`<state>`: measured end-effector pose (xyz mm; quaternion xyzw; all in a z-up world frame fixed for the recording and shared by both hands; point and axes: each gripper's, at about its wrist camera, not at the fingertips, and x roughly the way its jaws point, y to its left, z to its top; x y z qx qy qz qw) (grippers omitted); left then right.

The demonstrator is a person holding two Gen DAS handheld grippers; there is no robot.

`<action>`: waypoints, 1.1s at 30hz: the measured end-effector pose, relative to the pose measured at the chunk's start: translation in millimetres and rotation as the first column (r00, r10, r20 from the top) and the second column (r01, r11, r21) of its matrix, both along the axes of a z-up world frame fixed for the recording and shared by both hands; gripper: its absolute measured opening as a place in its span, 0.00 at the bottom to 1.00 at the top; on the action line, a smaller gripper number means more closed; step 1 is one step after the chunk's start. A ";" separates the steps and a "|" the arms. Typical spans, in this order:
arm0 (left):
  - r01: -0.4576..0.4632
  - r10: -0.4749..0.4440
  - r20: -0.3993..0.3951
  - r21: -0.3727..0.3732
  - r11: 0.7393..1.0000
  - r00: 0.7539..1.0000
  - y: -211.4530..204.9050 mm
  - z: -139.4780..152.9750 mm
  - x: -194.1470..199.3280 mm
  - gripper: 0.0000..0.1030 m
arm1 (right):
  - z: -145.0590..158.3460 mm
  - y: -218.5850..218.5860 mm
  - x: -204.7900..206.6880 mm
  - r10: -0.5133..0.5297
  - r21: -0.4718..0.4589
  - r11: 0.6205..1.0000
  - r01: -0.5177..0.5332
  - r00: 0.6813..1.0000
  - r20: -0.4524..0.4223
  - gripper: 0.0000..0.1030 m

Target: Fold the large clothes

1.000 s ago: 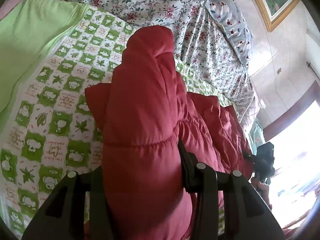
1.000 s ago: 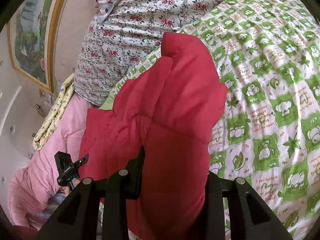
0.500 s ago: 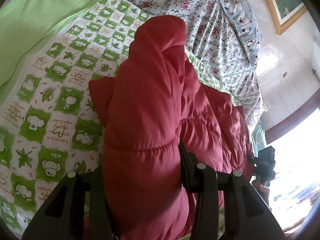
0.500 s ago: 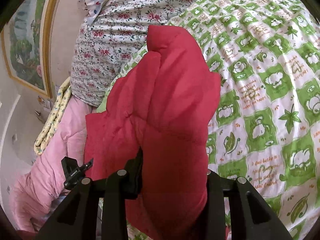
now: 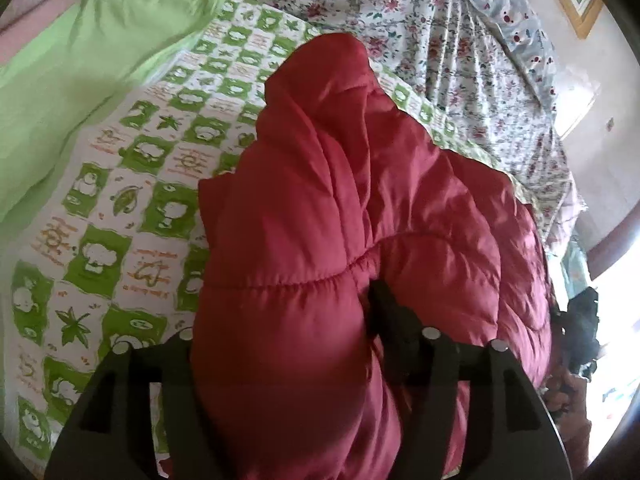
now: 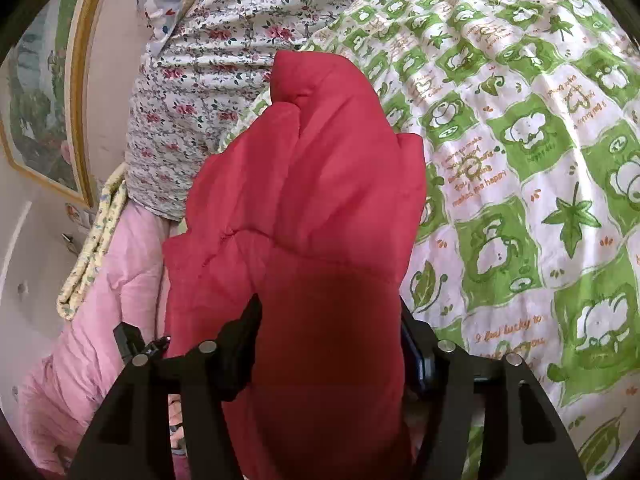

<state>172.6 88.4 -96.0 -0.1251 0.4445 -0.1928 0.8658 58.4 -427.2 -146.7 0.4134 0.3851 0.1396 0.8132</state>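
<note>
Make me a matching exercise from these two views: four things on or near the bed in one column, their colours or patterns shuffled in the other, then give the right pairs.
Things:
1. padded jacket
2. bedspread under the jacket
3. quilt at the bed's edge
4. framed picture on the wall

Colours or patterns:
A. plain pink
B. gold frame
C. red
D. green and white squares with leaves

Pairs: 1-C, 2-D, 3-A, 4-B
</note>
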 end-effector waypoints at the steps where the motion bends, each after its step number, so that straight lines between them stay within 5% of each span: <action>1: -0.013 0.013 0.007 0.008 1.000 1.000 0.3 1.2 -1.8 0.67 | 0.3 0.1 -0.1 -0.004 -0.003 1.000 0.004 1.000 -0.004 0.61; 16: -0.202 0.201 0.064 0.004 0.979 0.977 42.3 35.2 -36.9 0.76 | 26.8 0.1 -14.3 -0.085 -0.110 0.990 0.085 0.996 0.002 0.71; 25: -0.081 0.067 0.169 0.077 0.994 0.983 -1.3 70.1 -59.7 0.76 | 83.8 8.8 -43.9 -0.224 -0.316 0.915 0.251 0.967 0.119 0.71; 33: 0.046 -0.071 0.160 0.152 0.987 0.985 -67.5 67.8 -70.8 0.76 | 125.1 82.4 -45.4 -0.082 -0.524 0.832 0.183 0.974 0.210 0.72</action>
